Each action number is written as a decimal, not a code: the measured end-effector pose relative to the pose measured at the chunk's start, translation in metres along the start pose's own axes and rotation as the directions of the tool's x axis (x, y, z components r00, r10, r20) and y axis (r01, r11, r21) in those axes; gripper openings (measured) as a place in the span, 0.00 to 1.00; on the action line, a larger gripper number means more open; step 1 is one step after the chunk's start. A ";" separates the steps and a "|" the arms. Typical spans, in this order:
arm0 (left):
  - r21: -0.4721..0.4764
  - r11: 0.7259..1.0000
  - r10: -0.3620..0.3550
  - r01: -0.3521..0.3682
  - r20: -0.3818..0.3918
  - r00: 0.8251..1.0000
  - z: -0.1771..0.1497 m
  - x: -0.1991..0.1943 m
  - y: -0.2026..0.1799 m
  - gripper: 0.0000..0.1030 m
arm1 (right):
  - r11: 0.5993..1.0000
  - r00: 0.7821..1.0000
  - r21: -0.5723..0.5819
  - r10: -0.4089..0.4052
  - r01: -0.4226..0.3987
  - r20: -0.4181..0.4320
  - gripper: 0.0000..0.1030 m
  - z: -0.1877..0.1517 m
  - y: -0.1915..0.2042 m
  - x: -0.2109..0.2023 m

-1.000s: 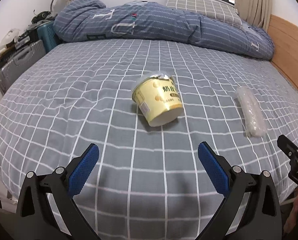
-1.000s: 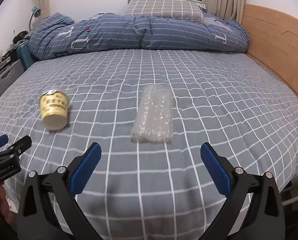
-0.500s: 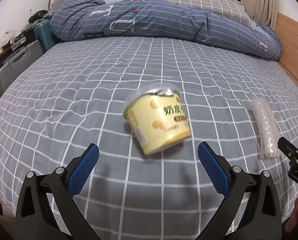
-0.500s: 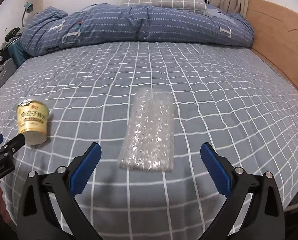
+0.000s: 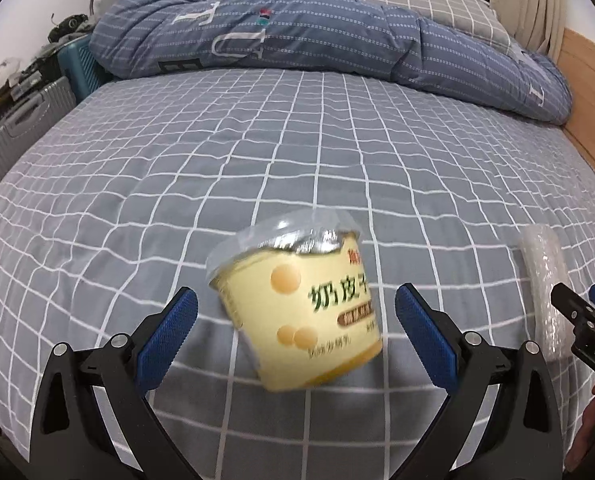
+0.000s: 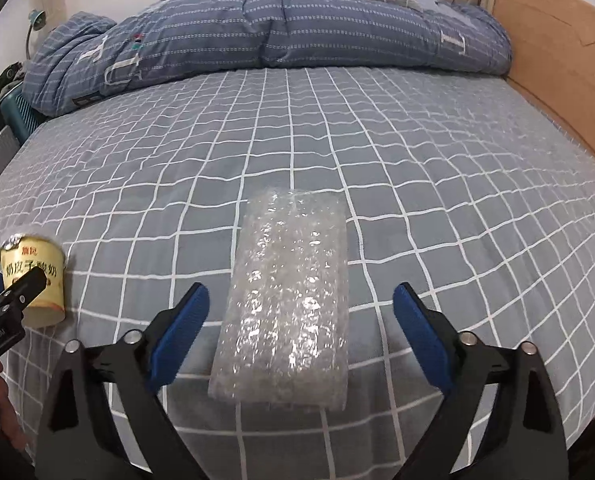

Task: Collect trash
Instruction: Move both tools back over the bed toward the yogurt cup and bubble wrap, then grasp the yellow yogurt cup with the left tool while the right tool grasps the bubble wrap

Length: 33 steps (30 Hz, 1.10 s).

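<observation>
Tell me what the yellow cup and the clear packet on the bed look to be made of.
Yellow cup: likely glossy printed paper or plastic, with a crinkled silvery foil lid under a clear cover. Clear packet: bubble wrap, judging by its translucent, glinting blistered surface.

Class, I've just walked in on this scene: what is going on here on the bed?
A person is collecting trash with two tools. The left hand-held gripper, open, flanks a yellow yogurt cup lying tilted on the checked bed sheet. The right hand-held gripper, also open, lines up with a bubble wrap piece. Neither item is gripped yet.
</observation>
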<state>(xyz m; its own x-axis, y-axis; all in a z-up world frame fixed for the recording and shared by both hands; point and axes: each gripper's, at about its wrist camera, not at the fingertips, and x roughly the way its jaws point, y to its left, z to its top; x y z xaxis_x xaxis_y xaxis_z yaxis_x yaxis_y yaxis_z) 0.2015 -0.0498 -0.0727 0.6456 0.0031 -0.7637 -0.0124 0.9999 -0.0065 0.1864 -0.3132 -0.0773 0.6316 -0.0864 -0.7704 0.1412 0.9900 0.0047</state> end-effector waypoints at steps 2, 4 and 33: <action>0.001 1.000 0.010 -0.010 -0.008 1.000 0.002 0.005 -0.001 0.94 | 1.000 1.000 0.012 0.012 -0.012 -0.012 0.81 0.002 -0.001 0.005; 0.003 1.000 0.011 -0.011 -0.017 1.000 0.003 0.011 -0.002 0.93 | 1.000 1.000 0.004 0.014 -0.014 -0.024 0.75 0.003 0.001 0.010; -0.003 1.000 0.003 -0.003 -0.022 1.000 0.003 0.016 0.002 0.82 | 0.999 0.998 -0.019 0.031 -0.032 -0.054 0.19 0.000 0.006 0.011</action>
<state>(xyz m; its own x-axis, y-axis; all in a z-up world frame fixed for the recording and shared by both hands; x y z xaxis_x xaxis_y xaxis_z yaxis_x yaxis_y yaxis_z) 0.2139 -0.0479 -0.0825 0.6286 0.0058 -0.7777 -0.0168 0.9998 -0.0062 0.1948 -0.3078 -0.0858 0.5940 -0.0496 -0.8030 0.1065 0.9942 0.0173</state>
